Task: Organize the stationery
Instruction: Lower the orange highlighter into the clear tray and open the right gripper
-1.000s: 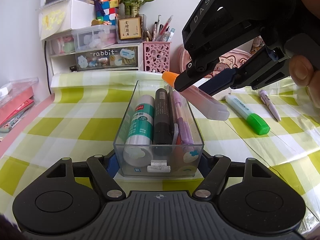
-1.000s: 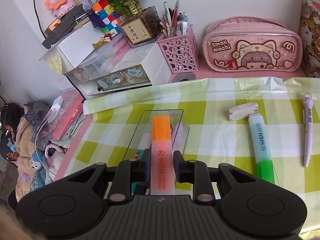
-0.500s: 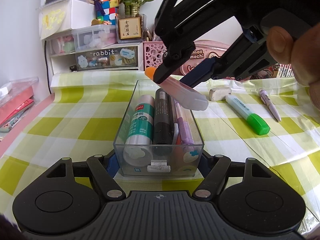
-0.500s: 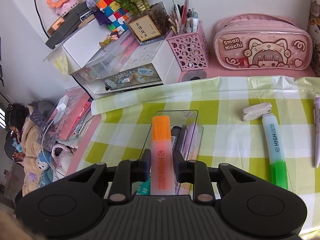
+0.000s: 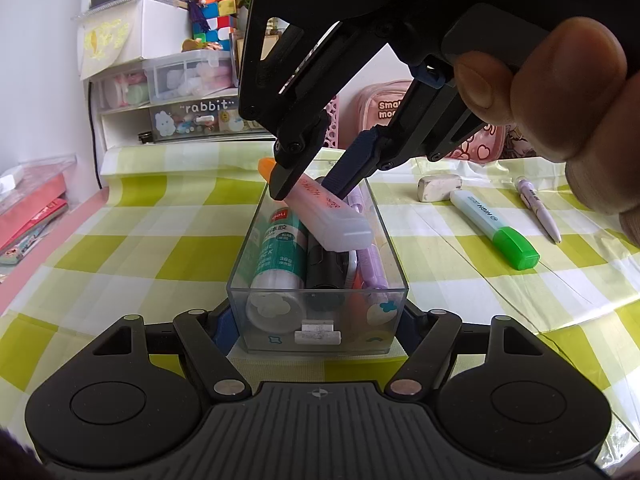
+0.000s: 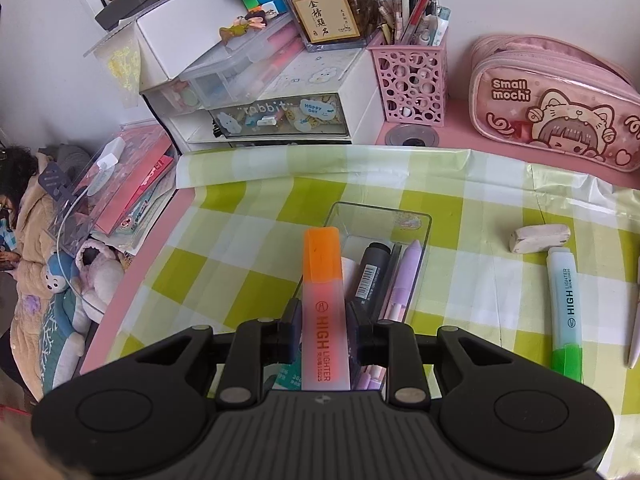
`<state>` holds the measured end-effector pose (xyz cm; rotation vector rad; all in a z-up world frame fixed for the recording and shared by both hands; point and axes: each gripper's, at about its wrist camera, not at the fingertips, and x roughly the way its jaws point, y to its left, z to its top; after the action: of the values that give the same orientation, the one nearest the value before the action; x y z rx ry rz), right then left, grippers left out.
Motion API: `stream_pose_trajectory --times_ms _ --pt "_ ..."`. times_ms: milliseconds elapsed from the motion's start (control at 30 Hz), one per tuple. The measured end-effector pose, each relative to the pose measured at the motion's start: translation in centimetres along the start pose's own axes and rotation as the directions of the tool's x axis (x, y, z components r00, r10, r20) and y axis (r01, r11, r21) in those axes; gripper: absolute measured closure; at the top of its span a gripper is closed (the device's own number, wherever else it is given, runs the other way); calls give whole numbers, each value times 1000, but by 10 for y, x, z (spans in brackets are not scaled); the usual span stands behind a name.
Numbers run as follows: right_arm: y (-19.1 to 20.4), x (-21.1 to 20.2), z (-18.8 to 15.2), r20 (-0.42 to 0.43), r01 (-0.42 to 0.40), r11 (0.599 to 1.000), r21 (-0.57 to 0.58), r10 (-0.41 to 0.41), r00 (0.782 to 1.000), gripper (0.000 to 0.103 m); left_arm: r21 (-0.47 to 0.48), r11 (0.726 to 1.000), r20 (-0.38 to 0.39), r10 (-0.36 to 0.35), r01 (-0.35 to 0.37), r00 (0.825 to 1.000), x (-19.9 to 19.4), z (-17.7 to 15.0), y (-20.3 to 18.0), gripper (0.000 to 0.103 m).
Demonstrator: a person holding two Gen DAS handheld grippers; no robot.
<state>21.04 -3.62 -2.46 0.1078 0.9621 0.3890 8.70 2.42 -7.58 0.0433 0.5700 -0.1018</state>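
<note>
1. Holding the orange highlighter (image 6: pixel 322 304) clamped across its body, the right gripper (image 5: pixel 310 188) hung over the clear box (image 5: pixel 318 280), with the cap end tilted up and away and the tail end lowest, just above the things already in the box.
2. The left gripper (image 5: pixel 318 320) was clamped on the box's near end, pinning it to the checked surface (image 5: pixel 120 248). That grip should be kept so the box cannot slide when the highlighter lands.
3. The box already held a glue stick (image 5: pixel 278 256), a black marker (image 6: pixel 370 272) and a purple pen (image 6: pixel 406 276), packed side by side. The highlighter would likely have to lie on top of them, not between.
4. The sound move, judging from this, was to level the highlighter along the box's length, lower it until it rested on the glue stick and marker, and only then part the jaws.
5. Released while tilted, it might roll over the side wall or wedge against the far end.
6. A green highlighter (image 6: pixel 564 308), an eraser (image 6: pixel 540 238) and a pen (image 5: pixel 538 214) lay outside the box to its right, not yet sorted.
</note>
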Motion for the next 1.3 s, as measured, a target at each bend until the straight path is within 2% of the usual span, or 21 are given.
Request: stream_pose_trajectory --times_ms 133,233,333,533,633,800,900,1133,1200,1300 --pt "8 -1 -2 -7 -11 999 -40 11 1000 90 0 1000 0 0 0 1000 0 0 0 30" --pt "5 -1 -2 8 3 1000 -13 -2 1000 90 0 1000 0 0 0 1000 0 0 0 30" --pt "0 0 -1 -4 -23 1000 15 23 1000 92 0 1000 0 0 0 1000 0 0 0 30" --pt "0 0 2 22 43 999 29 -44 999 93 0 1000 1 0 0 1000 0 0 0 30" --pt "-1 2 4 11 37 998 42 -37 999 93 0 1000 1 0 0 1000 0 0 0 30" --pt "-4 3 6 -15 -27 996 81 28 999 93 0 1000 1 -2 2 1000 0 0 0 30" --pt "-1 2 4 -18 -30 997 70 32 999 93 1 1000 1 -2 2 1000 0 0 0 30" --pt "-11 3 1 -25 -84 986 142 89 996 92 0 1000 1 -1 1 1000 0 0 0 30" --pt "-11 2 1 -22 -124 982 140 128 991 92 0 1000 1 -1 1 1000 0 0 0 30" --pt "-9 2 1 -23 -126 986 107 129 991 91 0 1000 1 -1 1 1000 0 0 0 30"
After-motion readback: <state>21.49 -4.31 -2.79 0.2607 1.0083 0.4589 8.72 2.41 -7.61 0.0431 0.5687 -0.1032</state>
